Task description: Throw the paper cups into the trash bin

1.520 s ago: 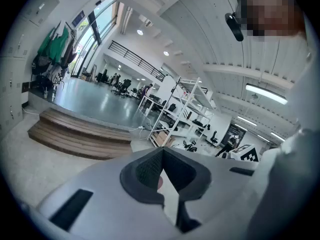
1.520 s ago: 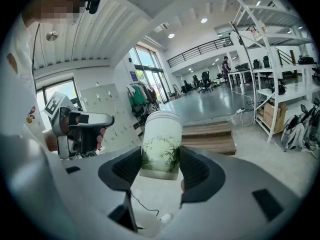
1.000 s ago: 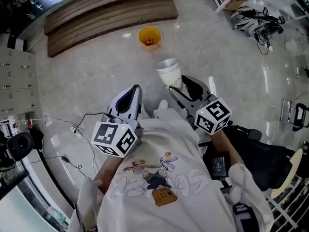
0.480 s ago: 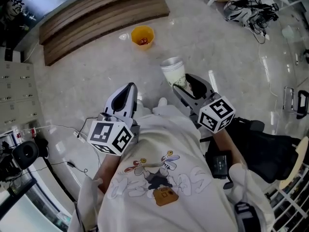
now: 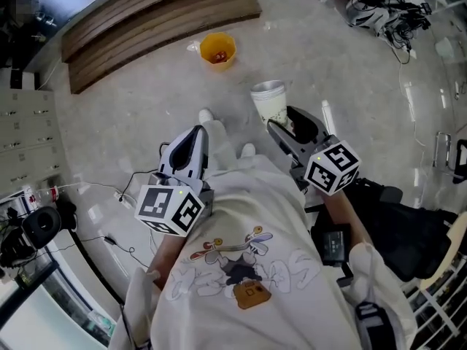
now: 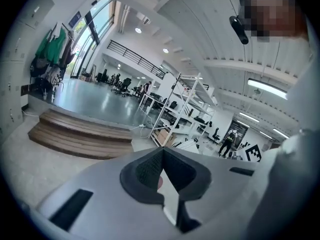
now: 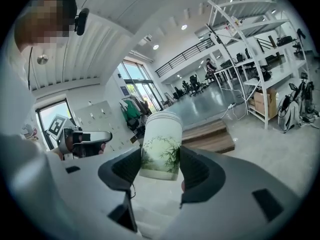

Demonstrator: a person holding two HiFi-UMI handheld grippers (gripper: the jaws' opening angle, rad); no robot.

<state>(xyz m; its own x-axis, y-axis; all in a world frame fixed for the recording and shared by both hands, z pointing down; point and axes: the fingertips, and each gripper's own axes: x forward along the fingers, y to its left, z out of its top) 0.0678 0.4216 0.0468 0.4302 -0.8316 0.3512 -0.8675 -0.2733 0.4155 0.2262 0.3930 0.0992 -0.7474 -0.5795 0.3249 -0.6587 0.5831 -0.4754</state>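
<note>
Cups [image 5: 268,102] are clamped in the right gripper's [image 5: 282,121] jaws; the left gripper's [image 5: 191,143] jaws are pressed together. The bin [image 5: 217,49] is seen farther off, before steps [image 5: 146,20].

The trash bin [image 5: 218,49] stands on the floor [image 5: 343,71] at the far side, just before the wooden steps [image 5: 153,17] that run across the far left. Nearer and to its right, the paper cups [image 5: 269,102] sit between the fingers [image 5: 305,125] of the right gripper [image 5: 282,119], well apart from the bin. The left gripper [image 5: 197,133] lies left of the cups and nearer. A tangle of cables [image 5: 383,13] lies on the floor at the far right. Lockers [image 5: 25,130] line the left edge.
</note>
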